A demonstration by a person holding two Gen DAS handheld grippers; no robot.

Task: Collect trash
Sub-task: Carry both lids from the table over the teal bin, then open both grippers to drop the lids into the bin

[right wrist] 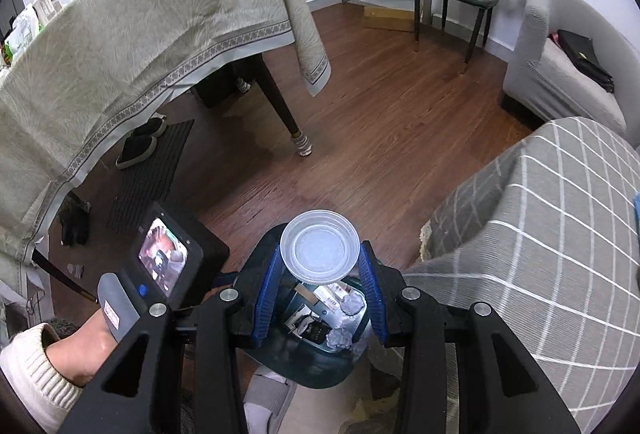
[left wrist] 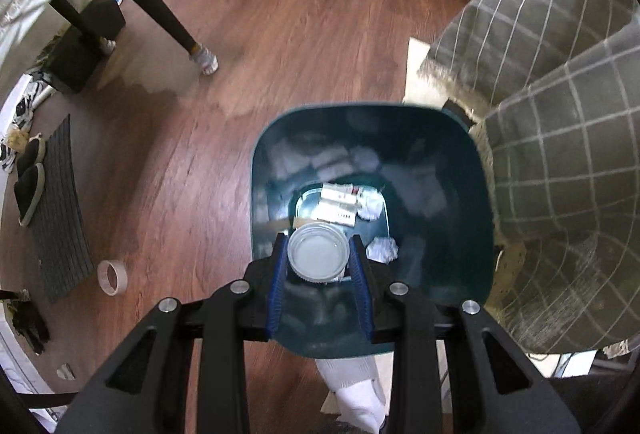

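Holding plastic cups, both sets of jaws stand clamped. The left gripper [left wrist: 318,258] carries its cup [left wrist: 317,252] directly above the open bin [left wrist: 440,194], evidently for release. The right gripper [right wrist: 319,268] grips another cup [right wrist: 319,246], with the bin below and behind its jaws.

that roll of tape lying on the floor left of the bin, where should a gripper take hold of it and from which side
The tape roll lies flat on the wood floor, hole facing up, nothing touching it. Probably best to come straight down from above and pinch one wall of the ring, one of the fingers in the hole, the other outside.
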